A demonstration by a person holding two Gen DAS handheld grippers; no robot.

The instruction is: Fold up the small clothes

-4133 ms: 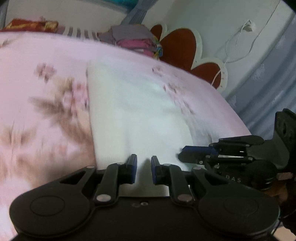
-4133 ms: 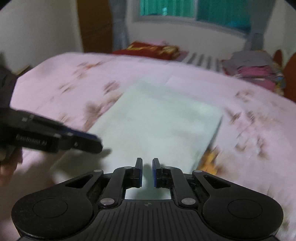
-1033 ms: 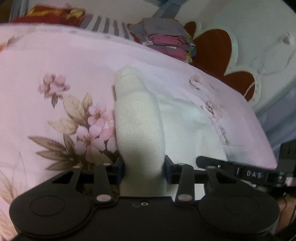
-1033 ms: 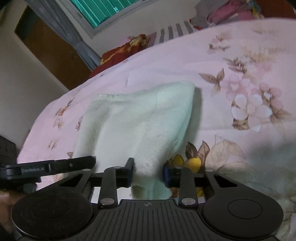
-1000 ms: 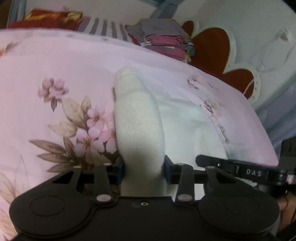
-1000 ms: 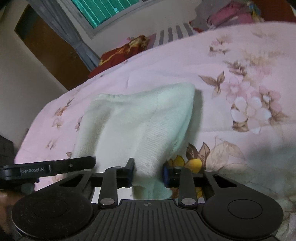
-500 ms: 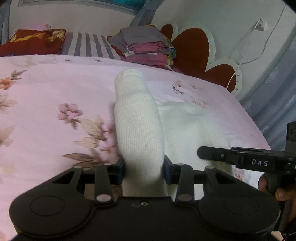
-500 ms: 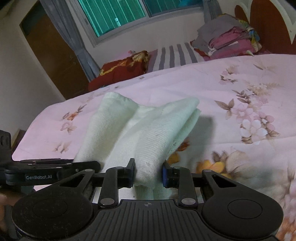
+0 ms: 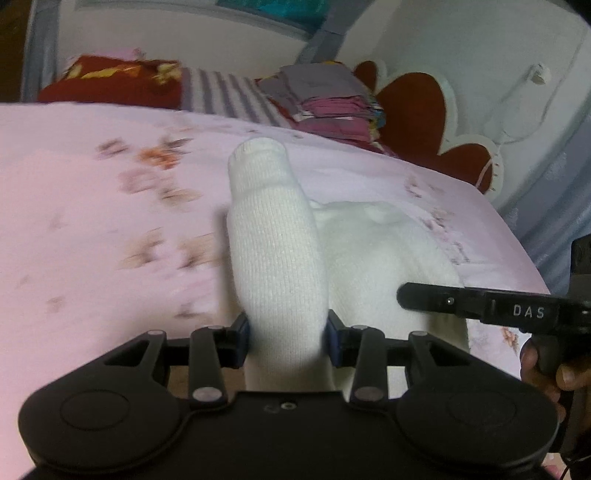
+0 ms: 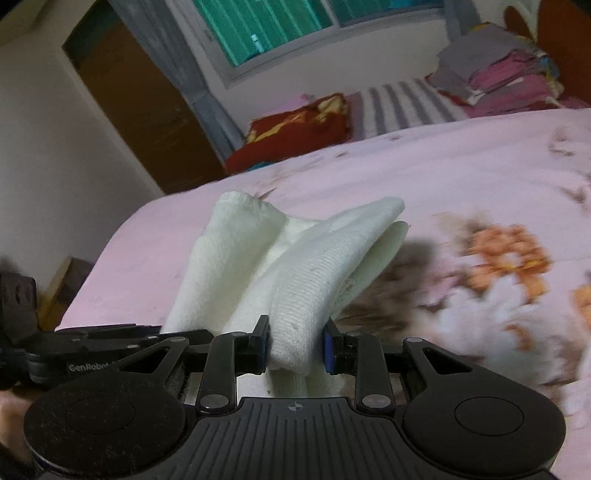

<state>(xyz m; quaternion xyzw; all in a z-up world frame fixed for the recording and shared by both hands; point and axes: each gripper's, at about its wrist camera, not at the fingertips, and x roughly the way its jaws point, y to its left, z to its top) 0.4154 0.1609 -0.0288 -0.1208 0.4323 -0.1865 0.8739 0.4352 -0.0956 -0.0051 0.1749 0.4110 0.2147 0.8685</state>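
Above a bed spread with a pink floral sheet (image 9: 92, 229), a white knitted garment (image 9: 277, 266) is hanging in the air between two handheld grippers. It is looking soft, light and limp: the knit is bunching into thick rolls where it is pinched and sagging in the middle, so it will likely drape and shift rather than keep a shape. The near edge, at its two corners, is seeming the sensible place to hold it. The left gripper (image 9: 288, 332) is clamping one rolled corner between its jaws; the right gripper (image 10: 295, 345) is clamping the other, with folds fanning away from it. At the far side of the bed, a stack of folded clothes (image 9: 328, 99) is resting beside a striped pillow (image 9: 225, 96) and a red cushion (image 9: 110, 79). A teal-lit window (image 10: 295, 26) is showing on the far wall.
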